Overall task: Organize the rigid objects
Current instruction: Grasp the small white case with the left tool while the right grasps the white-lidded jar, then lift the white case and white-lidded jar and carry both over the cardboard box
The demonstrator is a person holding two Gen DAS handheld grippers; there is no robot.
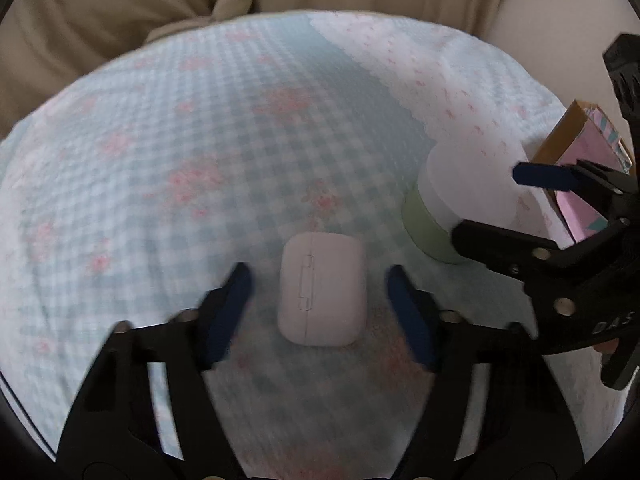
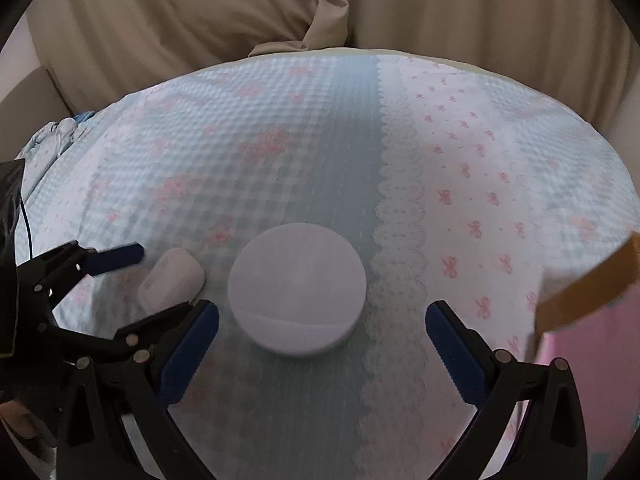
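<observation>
Bed (image 1: 168,168): covered in a pale blue gingham quilt with pink floral sprays; a white panel printed with small pink bows (image 2: 472,200) runs along its right part, joined by a scalloped lace seam. The surface carries every item below.

Beige fabric (image 2: 200,20): draped and folded behind the far edge of the bed.

Box (image 1: 588,184): pink face, tan cardboard edge, standing tilted at the right margin of the bed; partly cut off in both views.

Right hand-held gripper (image 2: 322,344): black frame, blue pads. Jaws spread wide, one either side of the round jar, touching neither side of it as far as can be seen. In the left wrist view it enters from the right, one pad over the jar lid.

Left hand-held gripper (image 1: 320,312): same make. Jaws apart, flanking the small white case with a clear gap on each side; nothing gripped. The view is blurred.

Round jar (image 2: 297,292): broad white lid; a pale green body shows below it in the left wrist view. Lies on the gingham just left of the lace seam, between the right gripper's pads.

Small white case (image 1: 322,288): rounded rectangle with a hinge line down its back, lying flat on the gingham, just left of the jar, between the left gripper's pads.
</observation>
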